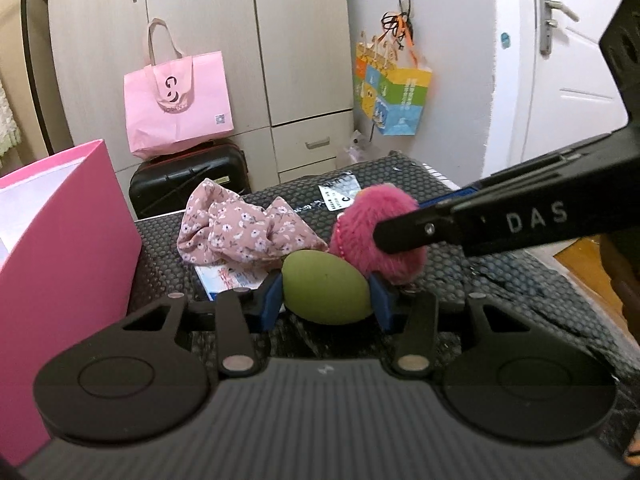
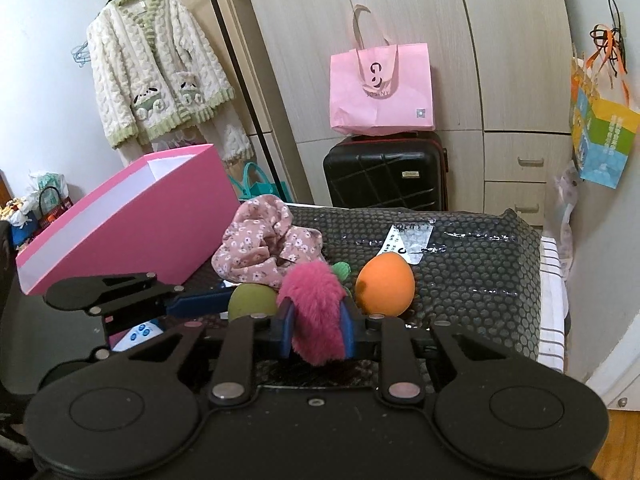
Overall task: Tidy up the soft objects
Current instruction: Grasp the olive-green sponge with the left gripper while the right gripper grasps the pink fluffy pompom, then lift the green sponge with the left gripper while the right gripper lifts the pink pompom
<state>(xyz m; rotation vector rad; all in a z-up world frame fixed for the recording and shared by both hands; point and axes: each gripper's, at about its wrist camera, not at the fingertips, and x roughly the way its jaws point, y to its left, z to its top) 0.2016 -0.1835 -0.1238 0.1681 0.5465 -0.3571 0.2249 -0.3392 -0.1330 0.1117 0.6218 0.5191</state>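
Black bubble-textured padding covers the surface [image 2: 480,272], with a pale wardrobe [image 2: 400,12] behind. On its left edge stands an open pink box [image 2: 160,232]; its white inside shows, but any contents are hidden. The left gripper [image 1: 326,296] has its jaws clamped on a green egg-shaped sponge [image 1: 324,292]. The right gripper [image 2: 316,332] pinches a pink fluffy pompom [image 2: 316,312]. Near them lie a floral cloth [image 2: 264,248] and an orange sponge [image 2: 384,284].

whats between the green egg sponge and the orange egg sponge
The fluffy magenta pompom, held in the right gripper, sits between the green egg-shaped sponge and the orange egg-shaped sponge. The right wrist view shows this; a small green object peeks behind it.
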